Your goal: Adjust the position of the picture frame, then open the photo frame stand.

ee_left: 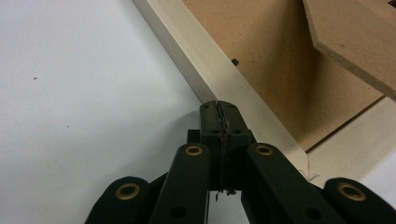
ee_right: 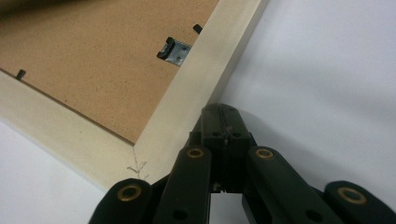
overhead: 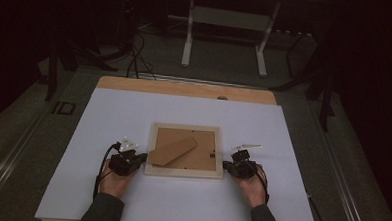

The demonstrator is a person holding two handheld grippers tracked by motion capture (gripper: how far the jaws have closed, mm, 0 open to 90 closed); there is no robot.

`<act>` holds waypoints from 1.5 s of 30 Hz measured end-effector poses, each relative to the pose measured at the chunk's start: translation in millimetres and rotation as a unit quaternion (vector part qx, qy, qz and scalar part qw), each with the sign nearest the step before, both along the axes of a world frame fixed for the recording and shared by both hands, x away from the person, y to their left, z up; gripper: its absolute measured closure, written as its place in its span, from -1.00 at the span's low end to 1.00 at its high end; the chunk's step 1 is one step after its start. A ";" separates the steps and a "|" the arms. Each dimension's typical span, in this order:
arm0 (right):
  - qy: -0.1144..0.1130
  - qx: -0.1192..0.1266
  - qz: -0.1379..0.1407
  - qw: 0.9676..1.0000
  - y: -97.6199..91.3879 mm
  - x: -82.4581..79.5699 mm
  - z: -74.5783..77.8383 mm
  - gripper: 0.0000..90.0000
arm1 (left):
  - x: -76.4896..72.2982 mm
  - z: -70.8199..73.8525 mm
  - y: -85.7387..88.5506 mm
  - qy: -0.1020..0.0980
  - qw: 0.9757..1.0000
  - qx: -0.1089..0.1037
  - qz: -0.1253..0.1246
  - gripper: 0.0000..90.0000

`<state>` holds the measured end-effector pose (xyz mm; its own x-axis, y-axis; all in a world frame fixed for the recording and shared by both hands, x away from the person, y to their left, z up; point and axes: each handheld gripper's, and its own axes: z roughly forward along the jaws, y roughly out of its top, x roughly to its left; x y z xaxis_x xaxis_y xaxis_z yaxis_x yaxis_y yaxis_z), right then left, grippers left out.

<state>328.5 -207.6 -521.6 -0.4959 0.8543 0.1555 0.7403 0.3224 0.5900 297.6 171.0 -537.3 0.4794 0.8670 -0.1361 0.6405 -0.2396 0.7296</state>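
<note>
A pale wooden picture frame [overhead: 184, 172] lies face down on the white table cover, its brown backing board [overhead: 202, 153] up and a brown stand flap [overhead: 172, 150] lying across it. My left gripper [overhead: 143, 158] is shut, its tips touching the frame's left edge [ee_left: 219, 79] near the near-left corner; nothing is between its jaws [ee_left: 219, 106]. At the frame's right edge [ee_right: 205, 79], near the near-right corner, my right gripper [overhead: 225, 165] is shut and empty too, its tips [ee_right: 223, 109] against the wood. A metal hanger clip [ee_right: 173, 50] sits on the backing.
The white cover [overhead: 134, 113] spans the table with a wooden strip [overhead: 185, 88] showing at the far edge. A white stand's legs [overhead: 224, 36] and cables [overhead: 136, 58] are on the dark floor beyond. Both forearms enter from the bottom.
</note>
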 end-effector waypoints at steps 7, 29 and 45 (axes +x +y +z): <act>-0.018 0.001 -0.002 1.000 -7.9 -1.8 0.6 0.91 | -1.9 2.8 1.1 -0.006 1.000 -0.007 -0.001 0.96; -0.051 0.031 -0.008 0.998 -29.1 -8.5 11.3 0.61 | -9.9 14.5 8.2 -0.031 0.999 -0.019 0.012 0.77; -0.057 0.041 -0.012 0.997 -34.6 -10.0 14.2 0.52 | -12.0 21.4 16.0 -0.038 0.999 -0.024 0.028 0.59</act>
<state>318.4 -242.1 -507.4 -0.4942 0.8530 0.1681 0.6735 0.2533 0.6944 285.6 187.0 -515.9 0.4411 0.8861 -0.1422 0.5939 -0.1695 0.7865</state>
